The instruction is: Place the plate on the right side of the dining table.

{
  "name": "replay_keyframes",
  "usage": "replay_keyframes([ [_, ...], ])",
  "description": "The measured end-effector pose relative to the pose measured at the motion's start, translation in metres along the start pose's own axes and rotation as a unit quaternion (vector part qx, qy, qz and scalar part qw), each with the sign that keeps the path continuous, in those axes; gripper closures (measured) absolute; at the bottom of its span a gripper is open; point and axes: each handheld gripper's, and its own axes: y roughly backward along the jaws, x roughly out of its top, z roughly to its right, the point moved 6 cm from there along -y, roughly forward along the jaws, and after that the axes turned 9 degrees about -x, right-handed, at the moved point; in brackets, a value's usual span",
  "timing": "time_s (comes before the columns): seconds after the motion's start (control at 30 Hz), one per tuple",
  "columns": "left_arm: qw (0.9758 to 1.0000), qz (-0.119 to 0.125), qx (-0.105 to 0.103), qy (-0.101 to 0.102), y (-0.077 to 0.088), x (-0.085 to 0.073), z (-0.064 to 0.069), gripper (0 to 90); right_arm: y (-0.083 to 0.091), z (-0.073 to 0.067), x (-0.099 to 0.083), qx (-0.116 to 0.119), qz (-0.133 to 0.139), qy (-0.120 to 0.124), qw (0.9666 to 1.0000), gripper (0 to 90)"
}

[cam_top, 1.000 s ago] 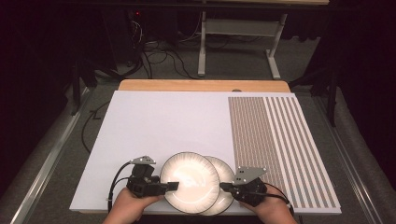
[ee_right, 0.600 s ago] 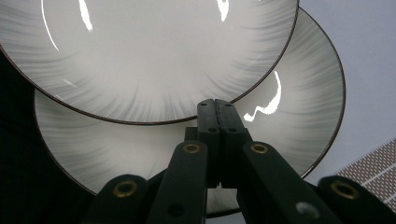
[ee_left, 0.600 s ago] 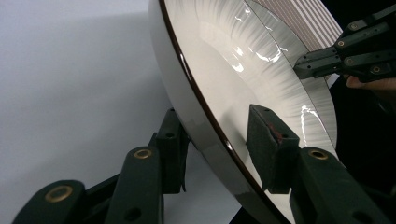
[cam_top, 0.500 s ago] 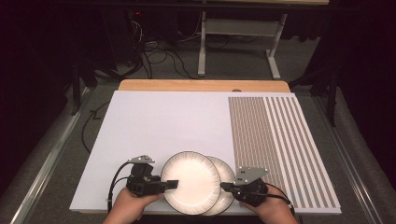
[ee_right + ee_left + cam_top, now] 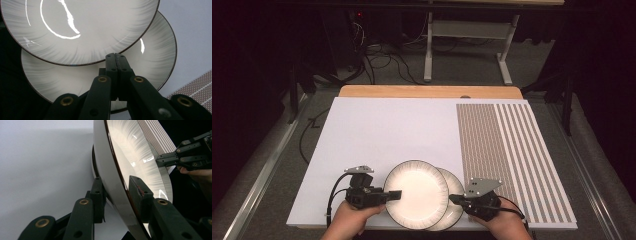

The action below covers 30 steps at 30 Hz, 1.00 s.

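Two round white plates with thin dark rims sit near the front edge of the white surface (image 5: 387, 130). Nothing lies in either plate. The top plate (image 5: 416, 194) rests partly over the bottom plate (image 5: 454, 200), and it sticks out more to the left.

The left hand-held gripper (image 5: 394, 195) has its jaws on both sides of the top plate's left rim. These jaws have just been closing, with the rim between them. In the left gripper view, one jaw is under the top plate (image 5: 125, 157) and one is over it, and both seem to touch the rim.

The right hand-held gripper (image 5: 454, 199) is at the right edge of the plates. In the right gripper view its jaws are pressed together with nothing between them, and their tips lie over the bottom plate (image 5: 75, 80).

The high view also shows a brown striped mat (image 5: 512, 150) on the right part of the surface. The left gripper view shows the right hand-held gripper (image 5: 160, 160) far across the plate.
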Motion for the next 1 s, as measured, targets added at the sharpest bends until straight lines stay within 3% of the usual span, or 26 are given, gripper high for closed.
replay_keyframes([
  [0.47, 0.9995, 0.027, -0.018, 0.003, 0.004, 0.003, 0.002, 73.7, 0.011, 0.015, 0.0, -0.018, 0.022, -0.03, 0.9991, 90.0],
  [1.0, 0.9971, 0.072, -0.019, -0.016, 0.011, 0.013, 0.002, 78.9, 0.031, 0.038, -0.002, -0.055, 0.056, -0.072, 0.9943, 77.3],
])
